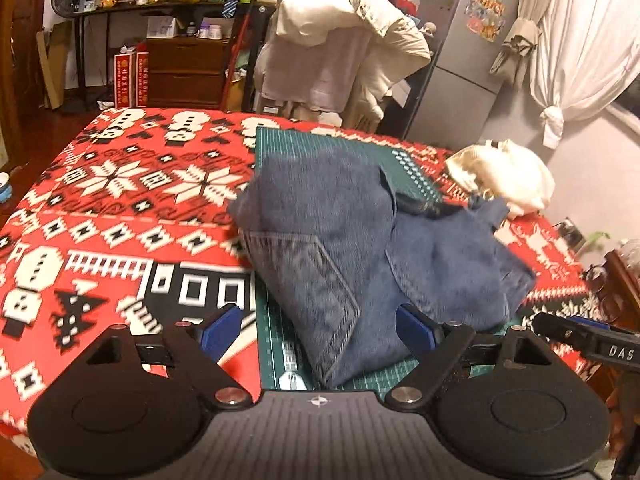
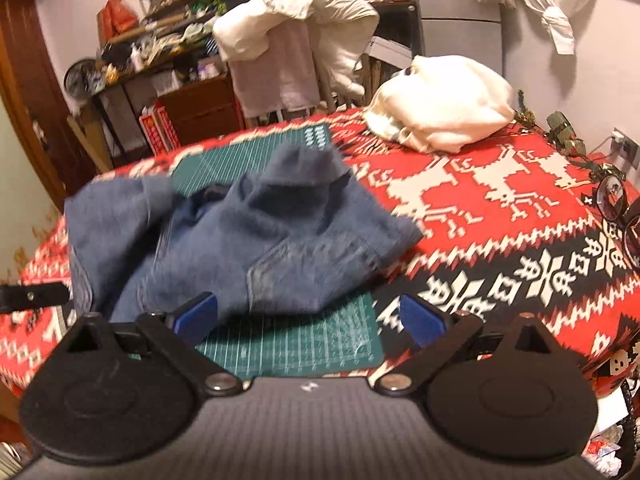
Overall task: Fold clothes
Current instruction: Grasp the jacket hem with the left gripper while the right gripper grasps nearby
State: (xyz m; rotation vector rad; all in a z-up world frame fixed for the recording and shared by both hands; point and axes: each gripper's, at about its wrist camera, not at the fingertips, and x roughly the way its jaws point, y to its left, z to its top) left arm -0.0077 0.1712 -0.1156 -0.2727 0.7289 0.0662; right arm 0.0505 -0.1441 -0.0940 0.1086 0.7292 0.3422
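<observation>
Motion blur softens a crumpled pair of blue denim jeans (image 1: 352, 248), heaped on a green gridded cutting mat (image 1: 304, 144) laid over a red, white and black patterned cloth (image 1: 120, 184) covering the worktop. Left gripper (image 1: 316, 330) holds its blue-padded jaws wide apart just before the denim's near edge, gripping nothing; whether a pad brushes the fabric is hard to tell. Right gripper (image 2: 310, 320) likewise stands wide open and empty above the mat. A folded cream garment (image 2: 444, 104) lies apart near the far corner.
</observation>
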